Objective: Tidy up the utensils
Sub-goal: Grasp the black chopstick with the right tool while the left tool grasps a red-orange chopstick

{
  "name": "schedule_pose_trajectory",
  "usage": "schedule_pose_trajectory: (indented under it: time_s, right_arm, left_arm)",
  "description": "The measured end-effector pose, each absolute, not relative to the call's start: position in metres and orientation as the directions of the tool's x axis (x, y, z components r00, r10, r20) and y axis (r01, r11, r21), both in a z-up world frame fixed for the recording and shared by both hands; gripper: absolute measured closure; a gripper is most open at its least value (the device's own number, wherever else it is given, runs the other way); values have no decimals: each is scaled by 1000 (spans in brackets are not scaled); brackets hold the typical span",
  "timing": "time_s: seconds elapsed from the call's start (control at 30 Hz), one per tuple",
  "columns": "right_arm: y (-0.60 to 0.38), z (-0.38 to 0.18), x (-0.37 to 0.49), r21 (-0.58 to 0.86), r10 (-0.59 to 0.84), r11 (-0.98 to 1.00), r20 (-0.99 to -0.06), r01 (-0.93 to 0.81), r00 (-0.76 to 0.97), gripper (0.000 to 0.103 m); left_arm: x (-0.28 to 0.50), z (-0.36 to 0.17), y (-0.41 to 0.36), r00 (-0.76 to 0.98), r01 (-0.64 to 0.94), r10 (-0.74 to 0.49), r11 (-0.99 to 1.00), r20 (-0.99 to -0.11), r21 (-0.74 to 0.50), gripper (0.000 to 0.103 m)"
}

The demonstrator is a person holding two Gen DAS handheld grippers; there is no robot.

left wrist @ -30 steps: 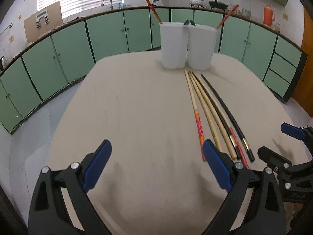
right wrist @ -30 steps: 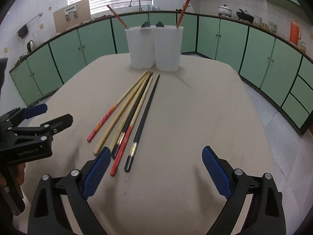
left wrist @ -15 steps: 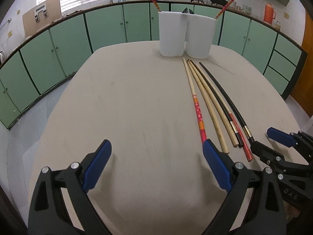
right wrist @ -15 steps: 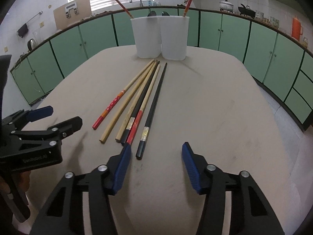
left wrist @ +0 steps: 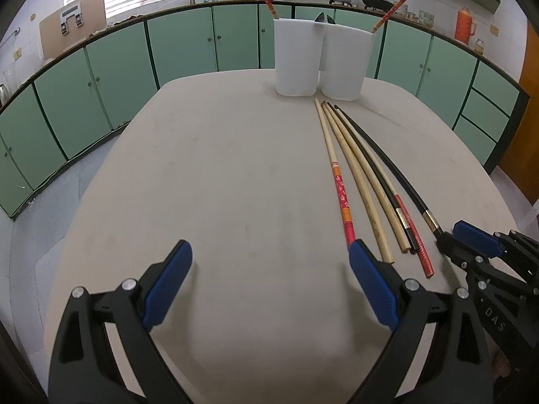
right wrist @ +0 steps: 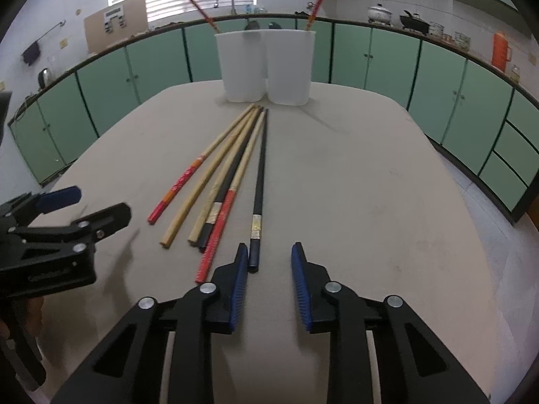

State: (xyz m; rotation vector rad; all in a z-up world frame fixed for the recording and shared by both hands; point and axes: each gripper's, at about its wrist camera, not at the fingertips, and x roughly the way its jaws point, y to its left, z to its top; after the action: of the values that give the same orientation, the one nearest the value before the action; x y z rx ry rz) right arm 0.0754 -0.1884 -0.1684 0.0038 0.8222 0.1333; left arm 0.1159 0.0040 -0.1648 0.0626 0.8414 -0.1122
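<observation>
Most of the sorting is judged to be left undone. Two white cups (right wrist: 266, 67) are seen standing together at the far end of the desk (right wrist: 370, 202), each already holding one red-patterned chopstick and a dark utensil whose kind cannot be told. Six chopsticks (right wrist: 229, 181) are laid loose on the desk just in front of the cups, fanned outward from them: a red-patterned one, two plain wooden ones, a black one, a red-ended one, and a black chopstick (right wrist: 259, 181) with a gold band on the right of the fan.

The right gripper (right wrist: 269, 262) is held low at the end of the fan farthest from the cups, its fingers partly spread around the butt of the black chopstick without pinching it; a pick-up is judged to be the step in hand. The left gripper (left wrist: 269, 262) is held with fingers spread wide over bare desk, left of the fan, nothing between them.

Only in the right wrist view is the black chopstick's end shown between the fingers. In the left wrist view that end is hidden behind the right gripper.
</observation>
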Motion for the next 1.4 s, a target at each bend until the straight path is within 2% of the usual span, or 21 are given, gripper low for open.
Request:
schedule_pose_trajectory:
  time_s: [0.13, 0.2, 0.27, 0.33, 0.4, 0.43, 0.67, 0.83, 0.9, 1.13, 1.17, 1.4]
  right_arm:
    - [-184, -170, 75, 36, 118, 990, -726, -134, 678, 78]
    - [-185, -171, 76, 47, 130, 989, -725, -139, 676, 90]
    - [-186, -171, 74, 55, 132, 989, -724, -134, 678, 96]
    - [-190, -170, 75, 76, 138, 990, -722, -121, 678, 97]
    - [-197, -169, 77, 85, 128, 992, -720, -97, 682, 96]
    - [-201, -169, 77, 87, 120, 993, -719, -82, 684, 97]
    - [-223, -172, 81, 104, 95, 994, -723, -28, 684, 97]
    - [-225, -173, 82, 107, 100, 994, -721, -33, 686, 97]
    - [-226, -173, 82, 110, 103, 993, -720, -33, 686, 97]
    - [-226, -174, 82, 118, 109, 992, -718, -35, 687, 97]
    - [-226, -174, 81, 119, 110, 992, -718, -35, 687, 97]
    - [-228, -172, 80, 120, 113, 992, -720, -38, 684, 97]
  left_arm:
    - [115, -166, 5, 660, 122, -74, 992, -748, 10, 12]
    - [115, -166, 5, 659, 126, -79, 992, -748, 7, 12]
    - [115, -165, 2, 661, 132, -83, 991, -746, 7, 12]
    - [115, -165, 1, 659, 140, -91, 990, -746, 2, 13]
    - [116, -166, -1, 649, 151, -109, 988, -753, -12, 28]
    - [117, -168, -3, 637, 160, -120, 987, -761, -22, 30]
    - [121, -175, -19, 617, 186, -138, 982, -775, -27, 32]
    - [125, -177, -28, 629, 187, -118, 982, -768, 2, 45]
    - [125, -176, -31, 635, 189, -118, 982, -764, 6, 57]
    - [122, -176, -43, 644, 201, -118, 980, -756, 18, 84]
    - [122, -176, -43, 644, 199, -118, 980, -756, 16, 96]
    - [119, -173, -43, 648, 188, -121, 982, -752, 3, 98]
